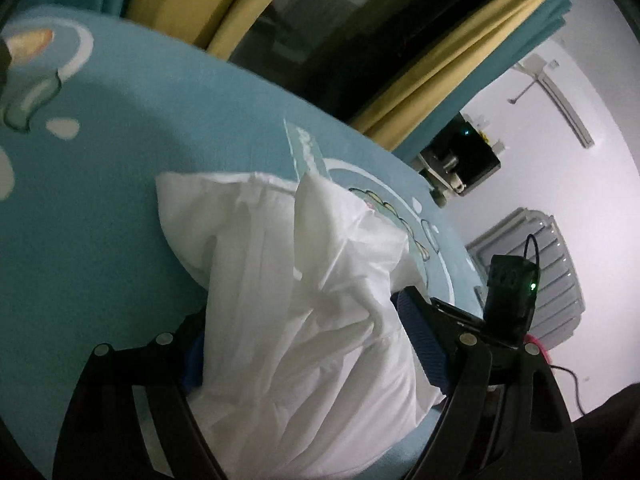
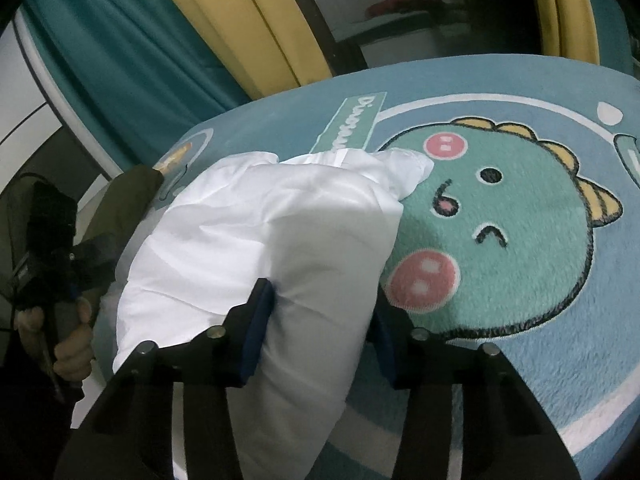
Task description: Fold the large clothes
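Note:
A white puffy garment (image 1: pixel 304 300) lies bunched on the blue dinosaur rug (image 1: pixel 100 184). My left gripper (image 1: pixel 304 340) is shut on a thick fold of it, the blue pads pressed on both sides. In the right wrist view the same white garment (image 2: pixel 280 240) is bundled over the rug (image 2: pixel 520 320). My right gripper (image 2: pixel 320 320) is shut on it too, with the cloth bulging between the jaws. The right gripper's body (image 1: pixel 508 296) shows in the left wrist view, close at the right. The left gripper (image 2: pixel 48 240) and the hand holding it show at the left edge of the right wrist view.
Yellow and teal curtains (image 2: pixel 180 52) hang behind the rug. A grey plastic crate (image 1: pixel 556 276) and a black device (image 1: pixel 464 156) stand beyond the rug's right edge in the left wrist view. A green dinosaur face (image 2: pixel 500 220) is printed on the rug.

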Available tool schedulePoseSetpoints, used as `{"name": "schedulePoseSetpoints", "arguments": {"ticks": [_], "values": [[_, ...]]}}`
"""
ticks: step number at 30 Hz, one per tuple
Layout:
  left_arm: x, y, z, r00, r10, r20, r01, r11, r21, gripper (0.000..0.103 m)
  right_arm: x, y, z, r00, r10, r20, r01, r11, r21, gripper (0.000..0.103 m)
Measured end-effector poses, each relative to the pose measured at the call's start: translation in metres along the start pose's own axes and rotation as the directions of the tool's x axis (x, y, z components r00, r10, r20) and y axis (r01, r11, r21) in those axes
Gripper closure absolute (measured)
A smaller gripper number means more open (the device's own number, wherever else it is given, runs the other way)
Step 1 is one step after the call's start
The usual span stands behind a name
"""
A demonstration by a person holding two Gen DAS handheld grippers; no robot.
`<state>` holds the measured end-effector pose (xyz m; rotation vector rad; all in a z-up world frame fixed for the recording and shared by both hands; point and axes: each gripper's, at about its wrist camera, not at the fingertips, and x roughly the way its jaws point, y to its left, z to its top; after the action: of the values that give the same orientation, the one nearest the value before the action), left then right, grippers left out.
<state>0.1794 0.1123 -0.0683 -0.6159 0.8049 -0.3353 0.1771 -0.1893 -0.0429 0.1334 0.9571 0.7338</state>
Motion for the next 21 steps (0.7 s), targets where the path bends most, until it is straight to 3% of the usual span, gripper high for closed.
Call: {"name": "schedulePoseSetpoints", "arguments": {"ticks": [5, 8, 9, 13, 16, 21], "values": [[0.030, -0.017, -0.007, 0.998, 0.020, -0.068, -0.017, 0.999, 0.040, 0.014, -0.003, 0.002, -0.002, 1.000, -0.012, 0.007, 0.012, 1.000, -0.009, 0.064], [0.047, -0.025, -0.011, 0.981, 0.162, -0.109, -0.142, 0.976, 0.167, 0.014, -0.006, 0.003, -0.005, 1.000, -0.015, 0.010, 0.015, 1.000, -0.007, 0.065], [0.052, -0.028, -0.011, 0.968, 0.219, -0.127, -0.189, 0.959, 0.212, 0.014, -0.007, 0.002, -0.006, 1.000, -0.013, 0.012, 0.013, 1.000, -0.001, 0.065], [0.052, -0.027, -0.007, 0.955, 0.246, -0.168, -0.208, 0.954, 0.217, 0.014, -0.010, 0.000, -0.008, 1.000, 0.004, 0.010, -0.004, 1.000, 0.018, 0.061], [0.052, -0.029, -0.008, 0.948, 0.274, -0.164, -0.232, 0.944, 0.236, 0.014, -0.009, -0.006, -0.008, 1.000, 0.021, 0.009, -0.021, 0.998, 0.051, 0.047], [0.052, -0.034, -0.017, 0.952, 0.283, -0.118, -0.245, 0.934, 0.261, 0.014, 0.001, 0.000, -0.004, 0.999, 0.047, 0.015, -0.047, 0.998, 0.043, 0.044]]}}
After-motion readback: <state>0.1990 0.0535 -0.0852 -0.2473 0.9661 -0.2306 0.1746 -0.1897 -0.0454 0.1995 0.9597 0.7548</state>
